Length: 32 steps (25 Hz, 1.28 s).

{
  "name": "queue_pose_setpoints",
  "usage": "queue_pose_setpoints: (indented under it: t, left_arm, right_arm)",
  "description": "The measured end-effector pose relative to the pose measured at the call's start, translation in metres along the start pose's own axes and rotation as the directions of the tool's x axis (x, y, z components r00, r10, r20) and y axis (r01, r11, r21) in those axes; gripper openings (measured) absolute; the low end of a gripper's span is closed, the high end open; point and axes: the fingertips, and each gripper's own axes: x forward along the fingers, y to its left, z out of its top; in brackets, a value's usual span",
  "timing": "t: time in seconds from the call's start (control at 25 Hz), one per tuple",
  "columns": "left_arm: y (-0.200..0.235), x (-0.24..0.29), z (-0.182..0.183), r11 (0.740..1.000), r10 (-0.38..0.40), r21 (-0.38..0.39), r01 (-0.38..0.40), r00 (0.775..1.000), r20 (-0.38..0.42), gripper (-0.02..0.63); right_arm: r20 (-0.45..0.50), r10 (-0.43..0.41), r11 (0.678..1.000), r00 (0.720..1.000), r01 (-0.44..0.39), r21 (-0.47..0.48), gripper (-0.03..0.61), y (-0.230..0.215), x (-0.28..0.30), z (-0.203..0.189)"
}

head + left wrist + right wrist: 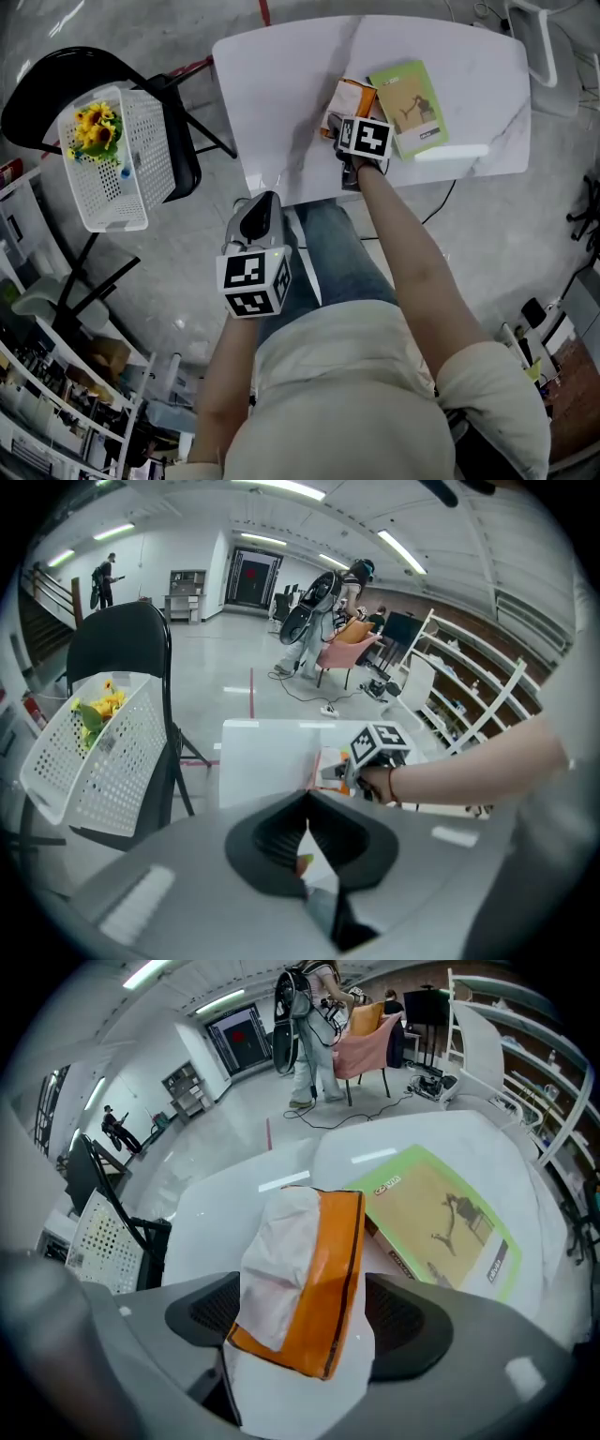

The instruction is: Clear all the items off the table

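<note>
Near the tabletop's (281, 84) edge closest to the person, the right gripper (347, 139) sets its jaws spread around the orange tissue pack (352, 96), not yet pinched; the green box (409, 108) beside it also remains, while the left gripper (256, 214) keeps its jaws pressed together.

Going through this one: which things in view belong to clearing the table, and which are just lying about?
Belongs to the job:
orange tissue pack, between the open jaws of the right hand-held gripper; green box; table; white basket, likely the drop-off.

Just lying about:
black chair under the basket; flowers in it; shelving.
</note>
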Motion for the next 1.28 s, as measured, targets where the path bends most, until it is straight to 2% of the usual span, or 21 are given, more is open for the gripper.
queue_pose_setpoints:
  t: [0.76, 1.28]
  left_arm:
    - [0.011, 0.002, -0.024, 0.998, 0.037, -0.049, -0.038, 0.999, -0.014, 0.010]
    - [0.004, -0.004, -0.029, 0.998, 0.044, -0.048, -0.044, 0.999, 0.003, 0.009]
  right_arm:
    - [-0.092, 0.008, 0.996, 0.996, 0.001, 0.090, 0.445, -0.001, 0.046, -0.008]
    - [-0.087, -0.005, 0.996, 0.996, 0.012, 0.088, 0.306, -0.006, 0.035, -0.007]
